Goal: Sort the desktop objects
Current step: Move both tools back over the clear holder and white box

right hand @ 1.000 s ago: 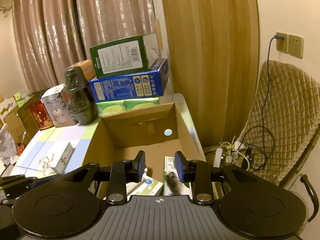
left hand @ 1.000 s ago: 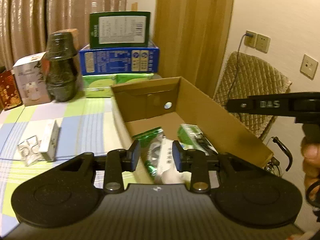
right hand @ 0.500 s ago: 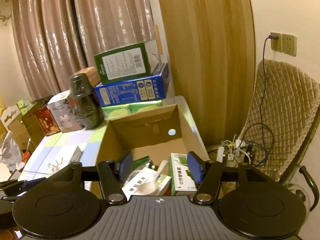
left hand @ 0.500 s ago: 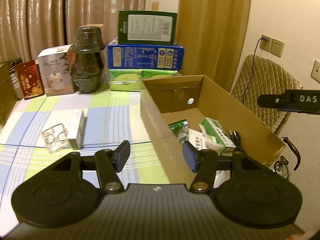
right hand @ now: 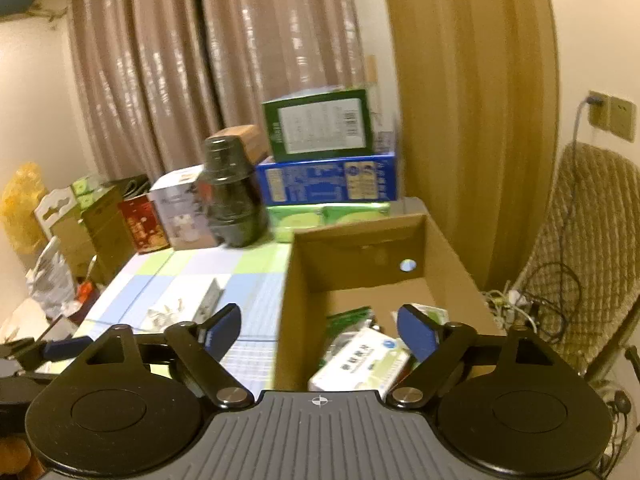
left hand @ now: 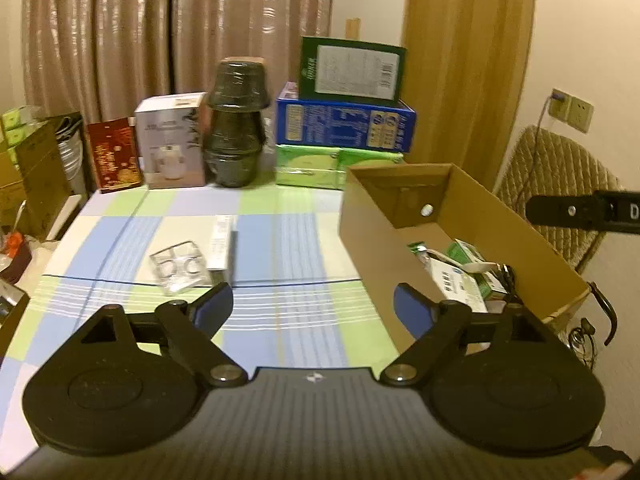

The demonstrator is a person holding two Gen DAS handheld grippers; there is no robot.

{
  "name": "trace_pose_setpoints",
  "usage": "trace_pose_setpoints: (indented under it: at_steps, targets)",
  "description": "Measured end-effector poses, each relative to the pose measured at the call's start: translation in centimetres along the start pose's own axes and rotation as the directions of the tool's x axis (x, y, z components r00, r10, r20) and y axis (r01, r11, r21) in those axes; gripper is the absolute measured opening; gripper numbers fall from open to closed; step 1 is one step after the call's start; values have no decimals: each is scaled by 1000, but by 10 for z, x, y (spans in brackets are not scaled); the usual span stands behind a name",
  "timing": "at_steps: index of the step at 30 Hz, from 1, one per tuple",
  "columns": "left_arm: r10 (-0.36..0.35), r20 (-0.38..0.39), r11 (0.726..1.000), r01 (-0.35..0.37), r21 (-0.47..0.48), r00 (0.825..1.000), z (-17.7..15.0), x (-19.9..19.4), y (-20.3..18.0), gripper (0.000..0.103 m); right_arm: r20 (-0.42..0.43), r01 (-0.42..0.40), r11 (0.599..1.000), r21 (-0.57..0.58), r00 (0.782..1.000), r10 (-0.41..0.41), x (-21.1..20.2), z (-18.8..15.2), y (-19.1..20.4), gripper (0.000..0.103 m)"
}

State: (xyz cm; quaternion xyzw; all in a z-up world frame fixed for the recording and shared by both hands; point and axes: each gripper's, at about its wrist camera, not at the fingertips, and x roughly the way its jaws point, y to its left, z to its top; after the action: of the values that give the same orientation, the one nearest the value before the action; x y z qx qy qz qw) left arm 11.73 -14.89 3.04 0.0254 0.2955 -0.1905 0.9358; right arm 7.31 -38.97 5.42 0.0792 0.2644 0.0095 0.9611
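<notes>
An open cardboard box (left hand: 516, 224) (right hand: 360, 248) stands at the table's right edge, holding a white medicine carton (right hand: 360, 364), green packets (left hand: 418, 249) and a white spoon (left hand: 476, 267). On the checked cloth lie a slim white box (left hand: 221, 246) (right hand: 208, 304) and a clear plastic packet (left hand: 180, 268) (right hand: 162, 316). My left gripper (left hand: 314, 308) hovers open over the cloth, left of the cardboard box, holding nothing. Open and empty too, my right gripper (right hand: 320, 332) hangs over the box's near left wall.
Along the table's back stand a red box (left hand: 114, 154), a white appliance box (left hand: 170, 140), a dark stacked jar (left hand: 236, 124), and green tissue packs (left hand: 336, 166) under blue (left hand: 346, 124) and green (left hand: 352, 68) boxes. A quilted chair (left hand: 560, 176) and cables (right hand: 540, 300) are right.
Both grippers opened from nearly shut to wide. The left one pulled back out of the cardboard box and swung left over the cloth; the right one rose and drew back.
</notes>
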Motion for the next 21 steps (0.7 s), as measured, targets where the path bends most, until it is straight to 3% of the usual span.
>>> trace_pose_setpoints:
  at_steps: [8,21]
  targets:
    - [49,16,998,-49,-38,999,-5,-20,41,101,-6,-31,997,-65,1000,31,5,-4,42,101]
    - [175,-30,983,-176,-60,984,-28,-21,118,102,-45,-111,982,-155,993,105,32,-21,103,101]
